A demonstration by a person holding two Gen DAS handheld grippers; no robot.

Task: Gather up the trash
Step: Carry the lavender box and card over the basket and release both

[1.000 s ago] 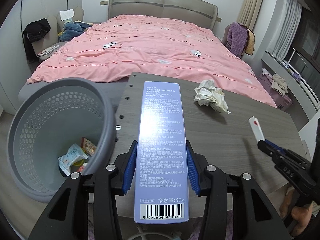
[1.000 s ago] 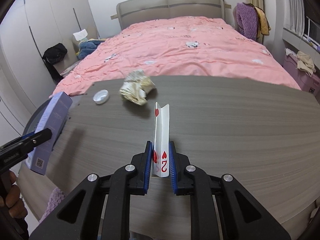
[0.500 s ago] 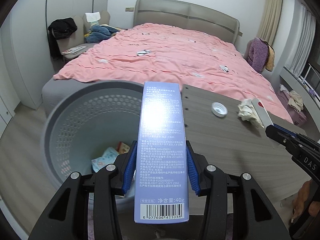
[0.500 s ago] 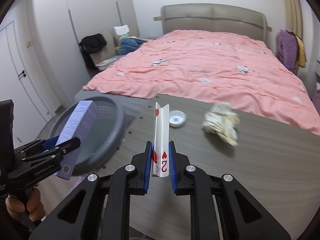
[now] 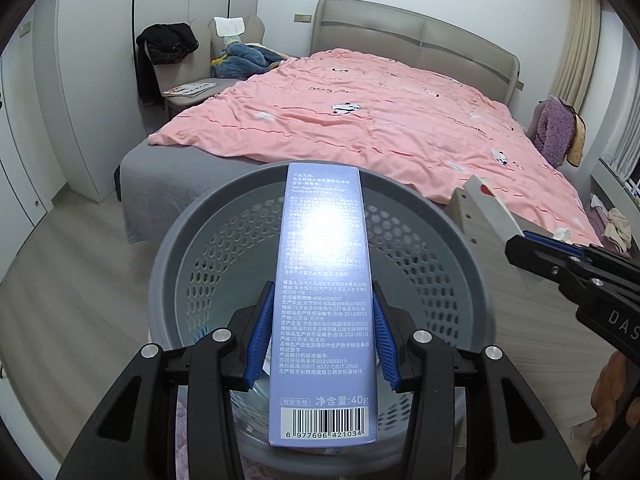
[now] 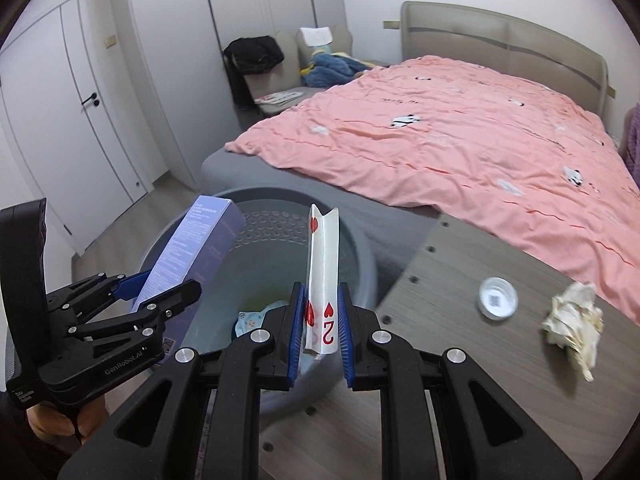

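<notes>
Within the last second both hands had travelled from over the bench to the grey bin that stood beside its end, at the foot of the bed. A second earlier the left view still showed the bin off to the side and the bench ahead; now the bin filled the middle of that view.

The left gripper was clenched on the purple box, its blue fingers pressed on the two long sides, and the box hung over the open mouth of the bin. The right gripper was closed tightly on the folded playing card, which stood upright between the fingers, also above the bin. The grip of both had not changed during the move.

Some wrappers already lay at the bottom of the bin. On the bench a crumpled paper and a small white cap remained, well apart from both grippers.

I judge that the carrying step was nearly finished: both pieces looked ready to be dropped, and the two things on the bench were left to collect.
</notes>
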